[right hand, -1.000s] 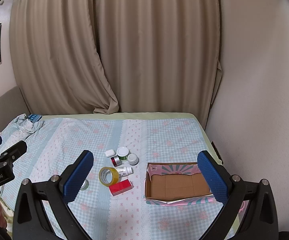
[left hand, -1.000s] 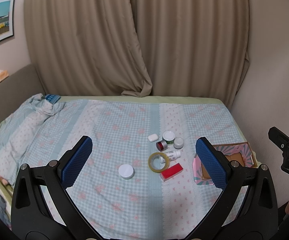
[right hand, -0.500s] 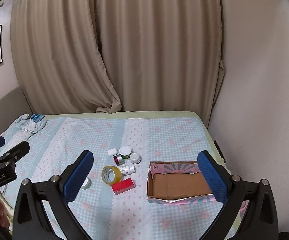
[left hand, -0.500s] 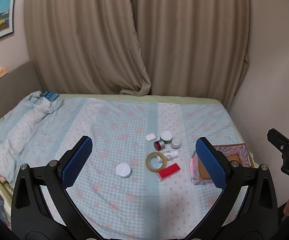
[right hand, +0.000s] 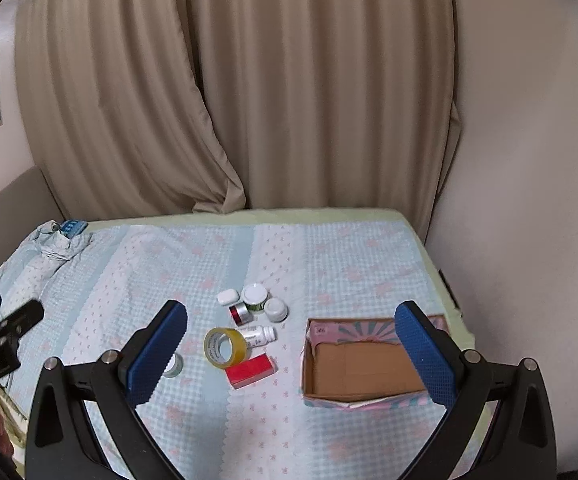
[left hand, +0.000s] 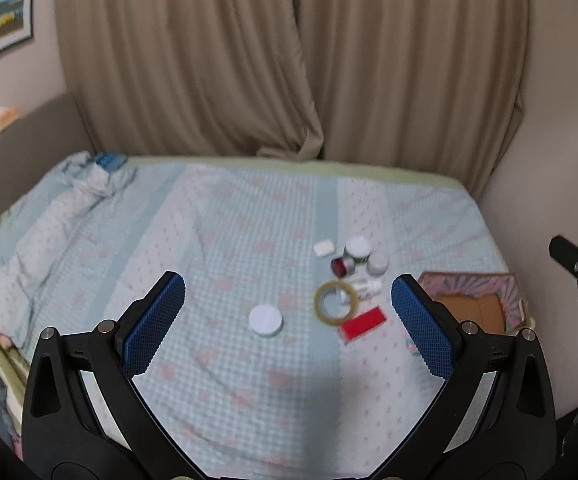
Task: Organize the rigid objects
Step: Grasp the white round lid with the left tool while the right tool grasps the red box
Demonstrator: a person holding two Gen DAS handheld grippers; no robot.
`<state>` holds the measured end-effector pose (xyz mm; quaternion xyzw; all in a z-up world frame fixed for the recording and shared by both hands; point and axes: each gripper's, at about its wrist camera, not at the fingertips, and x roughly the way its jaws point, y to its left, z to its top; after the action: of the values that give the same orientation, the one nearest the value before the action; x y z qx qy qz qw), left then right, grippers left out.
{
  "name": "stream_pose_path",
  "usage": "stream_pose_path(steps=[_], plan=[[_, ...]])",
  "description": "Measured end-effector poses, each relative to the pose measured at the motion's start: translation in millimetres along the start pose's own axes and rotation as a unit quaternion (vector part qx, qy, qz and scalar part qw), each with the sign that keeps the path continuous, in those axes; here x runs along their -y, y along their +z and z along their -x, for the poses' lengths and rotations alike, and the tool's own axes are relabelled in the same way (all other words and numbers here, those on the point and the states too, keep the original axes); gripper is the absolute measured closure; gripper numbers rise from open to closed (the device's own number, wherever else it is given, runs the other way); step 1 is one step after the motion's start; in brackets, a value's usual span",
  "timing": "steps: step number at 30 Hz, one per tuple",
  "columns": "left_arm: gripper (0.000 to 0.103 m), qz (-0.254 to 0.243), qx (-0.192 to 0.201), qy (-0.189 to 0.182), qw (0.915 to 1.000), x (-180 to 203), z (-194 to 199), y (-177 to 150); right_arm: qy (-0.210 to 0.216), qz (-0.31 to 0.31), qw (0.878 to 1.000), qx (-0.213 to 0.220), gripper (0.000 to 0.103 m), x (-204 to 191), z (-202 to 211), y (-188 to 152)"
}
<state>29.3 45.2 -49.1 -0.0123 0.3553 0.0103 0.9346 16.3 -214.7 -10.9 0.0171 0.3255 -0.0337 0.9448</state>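
Note:
Small rigid items lie clustered on the bed: a yellow tape roll (right hand: 225, 347), a red box (right hand: 251, 371), a white pill bottle on its side (right hand: 260, 335), a red-and-silver tin (right hand: 239, 313), a green-banded jar (right hand: 254, 297), a small white jar (right hand: 275, 309) and a white case (right hand: 227, 297). A round white lid (left hand: 265, 320) lies apart to their left. An open cardboard box with a pink rim (right hand: 359, 368) sits to their right. My left gripper (left hand: 289, 316) and right gripper (right hand: 291, 346) are both open, empty and held above the near side of the bed.
The bed has a blue-and-pink checked cover (right hand: 329, 256). A bunched-up blanket (left hand: 69, 200) with a blue object (left hand: 109, 161) lies at the far left. Beige curtains (right hand: 289, 100) hang behind the bed and a wall (right hand: 529, 200) runs along its right side.
Both grippers have risen slightly and tilted, so the bed and items sit a little lower and farther in both views. Both stay open. No item has moved.

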Motion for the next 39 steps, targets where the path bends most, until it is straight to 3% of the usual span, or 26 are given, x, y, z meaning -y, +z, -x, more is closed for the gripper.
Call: stream_pose_path(steps=[9, 16, 21, 26, 33, 39], plan=[[0.001, -0.056, -0.075, -0.039, 0.9948, -68, -96, -29, -0.034, -0.073, 0.995, -0.063, 0.0, -53, -67, -29], [0.001, -0.122, -0.131, -0.084, 0.9802, -84, -197, -61, -0.083, -0.182, 0.971, -0.134, 0.0, -70, -147, -67], [0.001, -0.158, -0.164, -0.095, 0.969, -72, -256, -88, -0.11, -0.248, 0.946, -0.176, 0.0, -70, -207, -96], [0.001, -0.187, -0.21, -0.104, 0.954, -58, -310, -116, -0.13, -0.317, 0.912, -0.226, 0.0, -58, -266, -126], [0.001, -0.219, -0.243, -0.09, 0.9405, -42, -373, -139, -0.14, -0.391, 0.862, -0.289, 0.014, -37, -336, -162], [0.001, -0.237, -0.263, -0.081, 0.9316, -38, -413, -156, -0.15, -0.423, 0.831, -0.328, 0.024, -31, -379, -183]])
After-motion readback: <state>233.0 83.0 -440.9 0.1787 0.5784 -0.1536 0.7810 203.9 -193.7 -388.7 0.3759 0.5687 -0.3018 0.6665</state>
